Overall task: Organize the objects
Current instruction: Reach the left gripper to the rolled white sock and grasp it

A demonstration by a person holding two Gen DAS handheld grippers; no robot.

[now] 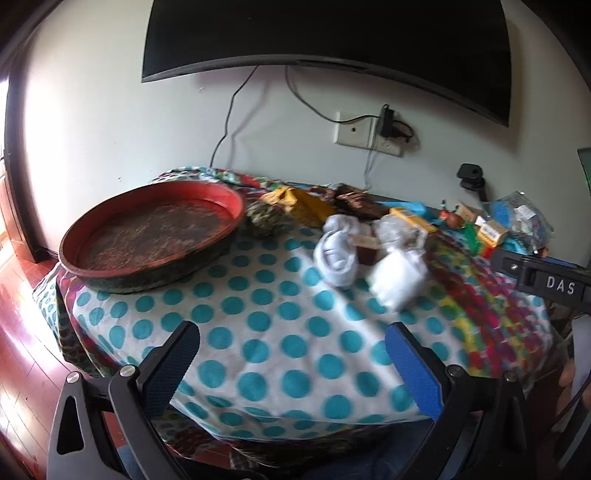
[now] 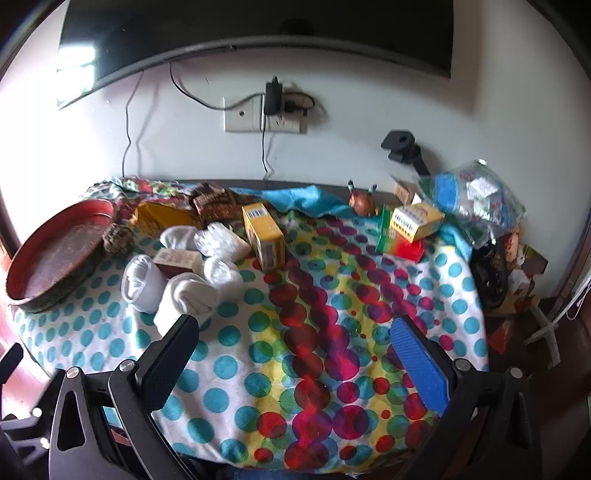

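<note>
A round red tray [image 1: 110, 264] [image 2: 22, 275] sits at the table's left, with a green-brown ball [image 1: 266, 219] [image 2: 118, 238] beside it. White sock rolls [image 1: 336, 254] [image 2: 142, 282] and clear plastic bags [image 1: 397, 275] [image 2: 221, 242] lie mid-table around a small brown box [image 2: 177, 260]. A yellow box [image 2: 264, 234] stands behind them. My left gripper [image 1: 291, 349] is open and empty above the polka-dot cloth [image 1: 258, 332]. My right gripper [image 2: 293, 345] is open and empty over the coloured cloth [image 2: 314, 314].
A yellow packet [image 1: 303, 206], brown wrappers [image 2: 212, 201], a small figurine [image 2: 362, 203], stacked boxes [image 2: 413, 221] and a plastic bag of items [image 2: 476, 199] line the back and right. A TV [image 1: 325, 33] and wall socket [image 2: 266, 114] are behind. The right gripper's body [image 1: 546, 278] shows at right.
</note>
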